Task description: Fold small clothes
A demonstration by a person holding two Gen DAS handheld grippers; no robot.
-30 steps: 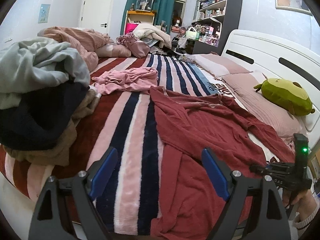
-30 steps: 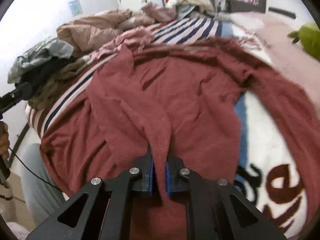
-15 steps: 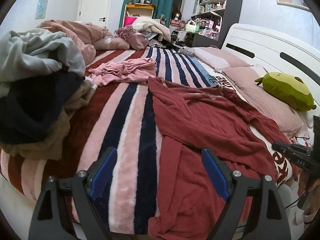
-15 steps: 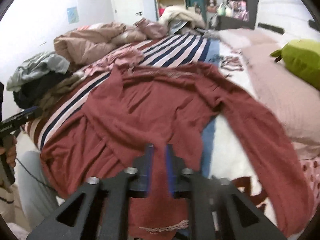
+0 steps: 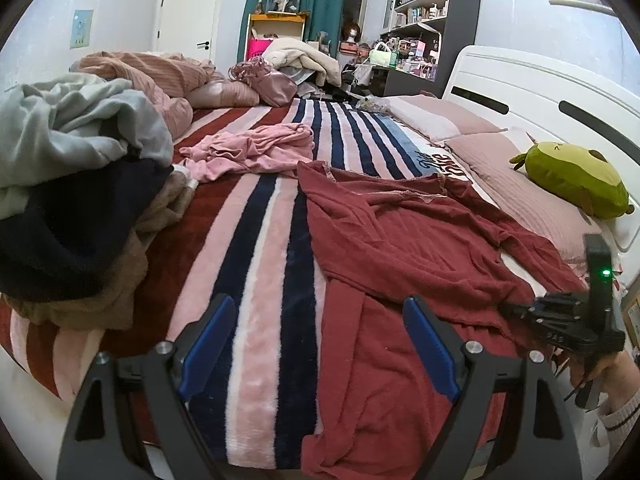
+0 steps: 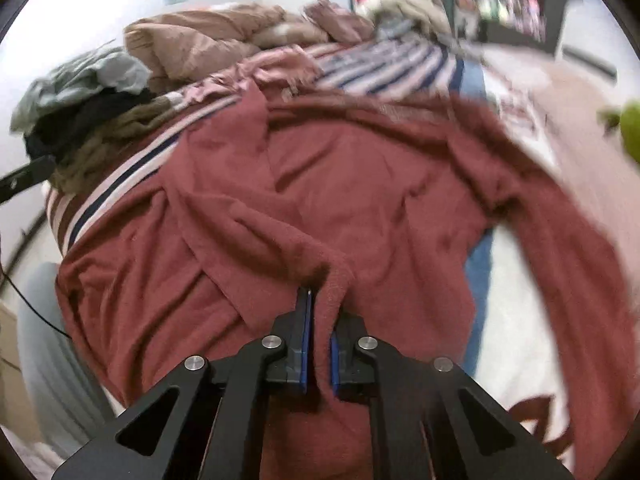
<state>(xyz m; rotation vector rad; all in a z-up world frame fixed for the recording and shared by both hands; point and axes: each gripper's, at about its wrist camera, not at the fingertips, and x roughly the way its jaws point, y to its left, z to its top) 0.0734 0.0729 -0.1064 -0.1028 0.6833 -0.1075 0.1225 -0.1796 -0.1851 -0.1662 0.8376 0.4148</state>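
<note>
Red garment (image 5: 400, 240) lies spread over the striped blanket (image 5: 256, 272) on my bed. My left hand-held gripper (image 5: 316, 340) hovers released above its near edge, while my right hand-held gripper (image 6: 319, 344) is clenched on a raised fold of its cloth.

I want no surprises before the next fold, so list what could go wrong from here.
1. The right gripper pinches only a narrow ridge of the dark red knit garment; a hard pull could slip it free.
2. The left gripper is open and holds nothing, so the cloth may drag and bunch on the striped fleece blanket.
3. The crumpled pink garment lies close to the red collar and could get caught up.
</note>
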